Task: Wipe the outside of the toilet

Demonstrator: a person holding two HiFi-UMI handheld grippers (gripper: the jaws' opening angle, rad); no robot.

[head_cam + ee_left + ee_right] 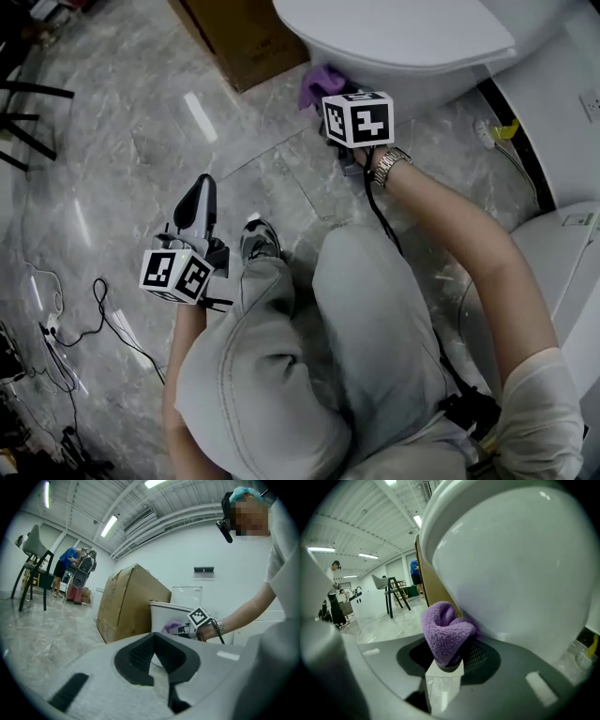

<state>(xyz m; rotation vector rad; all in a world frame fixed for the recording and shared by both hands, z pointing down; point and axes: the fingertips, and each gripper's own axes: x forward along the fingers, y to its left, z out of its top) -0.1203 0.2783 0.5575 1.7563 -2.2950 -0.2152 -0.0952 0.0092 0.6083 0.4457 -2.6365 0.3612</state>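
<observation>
The white toilet (394,37) stands at the top of the head view, lid down. My right gripper (330,101) is at the bowl's front left, shut on a purple cloth (317,84). In the right gripper view the cloth (445,632) bulges out of the jaws and touches the curved outside of the bowl (511,564). My left gripper (198,197) hangs low over the floor beside my knee, well away from the toilet, jaws together with nothing in them. From the left gripper view I see the toilet (161,613), the cloth (171,626) and my left gripper (153,638).
A cardboard box (246,37) stands just left of the toilet. Cables (56,328) lie on the marble floor at the left, near black chair legs (23,112). Another white fixture (572,253) is at the right. My shoe (260,239) sits between the grippers.
</observation>
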